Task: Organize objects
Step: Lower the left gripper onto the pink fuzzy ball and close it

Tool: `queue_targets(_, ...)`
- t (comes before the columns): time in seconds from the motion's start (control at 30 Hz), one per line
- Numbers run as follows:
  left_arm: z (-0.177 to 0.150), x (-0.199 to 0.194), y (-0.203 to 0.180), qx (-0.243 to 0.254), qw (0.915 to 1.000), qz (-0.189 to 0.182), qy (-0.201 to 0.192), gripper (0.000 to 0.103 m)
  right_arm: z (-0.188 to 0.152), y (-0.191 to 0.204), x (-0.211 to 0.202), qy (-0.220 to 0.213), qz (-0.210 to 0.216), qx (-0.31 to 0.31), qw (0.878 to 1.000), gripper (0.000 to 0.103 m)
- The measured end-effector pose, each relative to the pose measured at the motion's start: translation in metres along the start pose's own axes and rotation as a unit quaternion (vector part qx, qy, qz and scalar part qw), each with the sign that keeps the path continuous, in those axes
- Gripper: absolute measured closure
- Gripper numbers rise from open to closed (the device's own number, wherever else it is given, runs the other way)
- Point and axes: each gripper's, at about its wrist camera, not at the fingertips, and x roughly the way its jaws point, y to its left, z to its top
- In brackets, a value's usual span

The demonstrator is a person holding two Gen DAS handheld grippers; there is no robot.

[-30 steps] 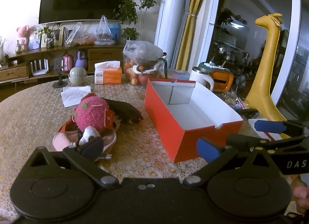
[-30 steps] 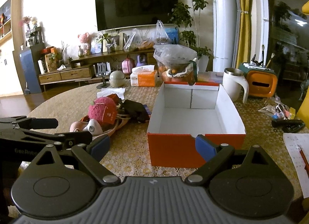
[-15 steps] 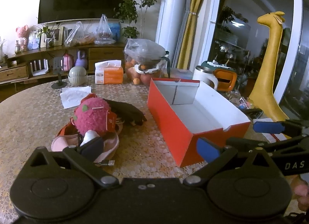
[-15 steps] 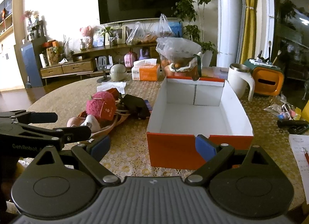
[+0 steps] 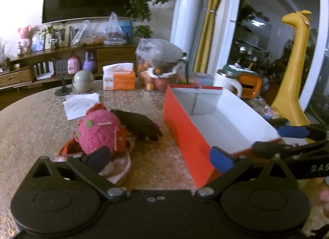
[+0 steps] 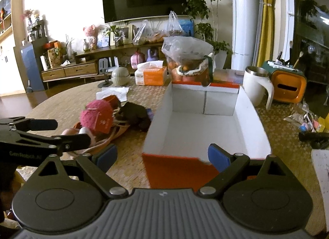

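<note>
Only your right wrist view shows the paper sheet (image 6: 321,174) right of the orange box (image 6: 178,172) and the makeup brushes behind it; only your left wrist view shows the yellow giraffe (image 5: 296,62) beyond the box's far corner. The box (image 5: 191,142), orange outside and white inside, holds nothing visible. Left of the box, a pink fuzzy ball (image 5: 98,132) with a tag sits on a heap that includes a pink strap, with a black cloth (image 5: 139,123) between ball and box. Behind the box stands a plastic bag of oranges (image 6: 188,62). Your left gripper (image 5: 159,157) is spread wide, holding nothing; your right gripper (image 6: 162,156) likewise gapes with nothing between its 2 fingers.
</note>
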Motion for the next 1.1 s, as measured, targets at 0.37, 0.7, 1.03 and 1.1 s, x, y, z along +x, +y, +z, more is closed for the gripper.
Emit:
queue_targets(0.37,0.029,0.05,0.034,-0.014,0.9977,0.066,0.0,0.001,0.029,-0.063,0.037,0.013,-0.058,-0.003,0.998,0.008)
queue_targets(0.7,0.033,0.079,0.06,-0.022,0.9946,0.1,0.017,0.001,0.035,-0.117,0.081,0.067,-0.1,0.008,0.993,0.03)
queue_targets(1.03,0.028,0.095,0.067,-0.02,0.9934,0.108,0.034,0.001,0.023,-0.142,0.103,0.124,-0.09,0.027,0.988,0.071)
queue_targets(1.1,0.027,0.097,0.068,-0.021,0.9933,0.108,0.036,0.001,0.022,-0.142,0.103,0.127,-0.093,0.023,0.987,0.076)
